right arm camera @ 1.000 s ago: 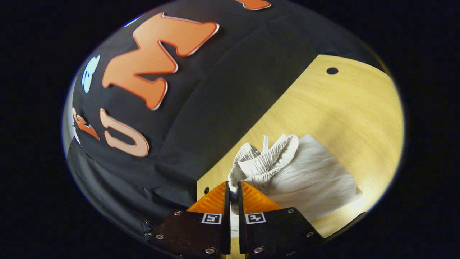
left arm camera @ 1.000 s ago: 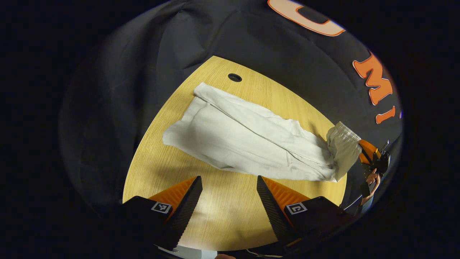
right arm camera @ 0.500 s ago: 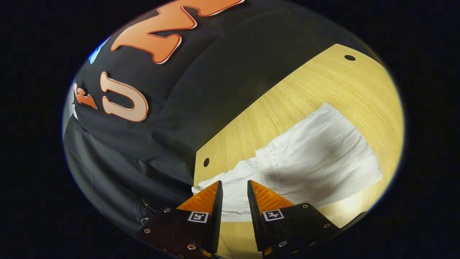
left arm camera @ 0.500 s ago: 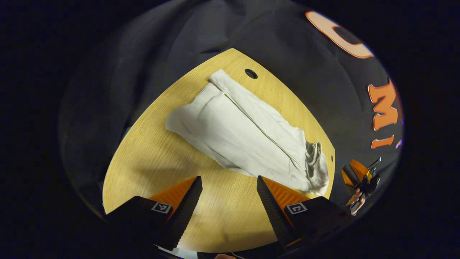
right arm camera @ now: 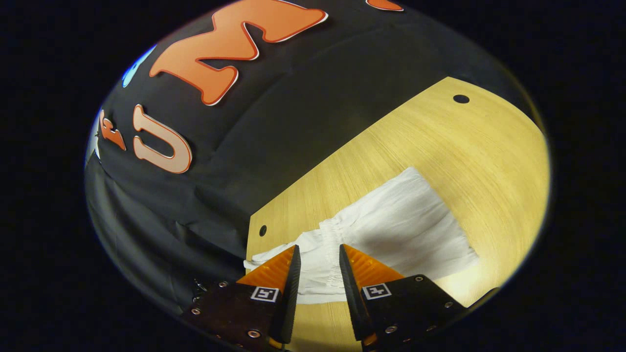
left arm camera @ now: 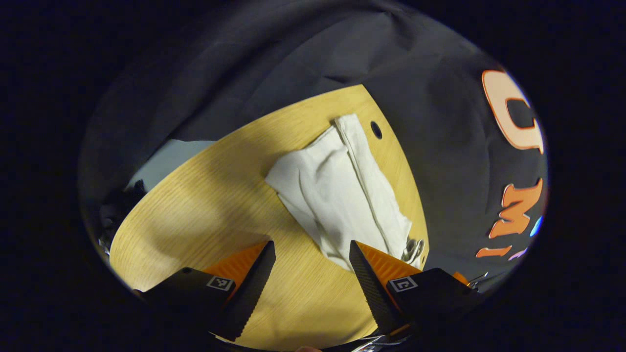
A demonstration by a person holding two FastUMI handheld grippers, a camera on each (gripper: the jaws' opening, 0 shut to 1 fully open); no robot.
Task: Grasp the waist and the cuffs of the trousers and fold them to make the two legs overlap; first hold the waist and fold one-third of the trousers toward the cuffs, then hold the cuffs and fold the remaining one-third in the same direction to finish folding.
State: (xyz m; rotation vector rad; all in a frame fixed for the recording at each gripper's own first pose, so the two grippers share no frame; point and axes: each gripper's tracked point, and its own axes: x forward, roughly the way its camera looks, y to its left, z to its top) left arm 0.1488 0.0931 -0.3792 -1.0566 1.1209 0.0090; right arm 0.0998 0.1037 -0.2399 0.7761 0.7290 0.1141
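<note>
Now both sets of jaws stand released and hold nothing. In the left gripper view the left gripper (left arm camera: 312, 261) hangs above the wooden counter (left arm camera: 195, 205) with a wide gap between its two fingers, and bare wood shows through that gap. The near end of the trousers (left arm camera: 342, 190) lies just beyond the tip of its right finger, not touching it as far as I can see.

In the right gripper view the right gripper (right arm camera: 317, 264) has a narrower gap, and white cloth of the trousers (right arm camera: 391, 230) shows between and behind the fingers. I cannot tell if the tips touch the cloth or float a little over it.

The trousers lie flat on the counter as a long white strip with the legs one over the other. The gathered waist band (right arm camera: 328, 226) lies folded over on the cloth, just ahead of the right gripper. In the left gripper view the far end of the strip reaches almost to a small round hole (left arm camera: 376, 129) in the counter, close to the far edge.

One long side of the trousers runs near the counter edge beside the black cloth wall (right arm camera: 293, 122). On the other side a wide part of bare wood stays free.
</note>
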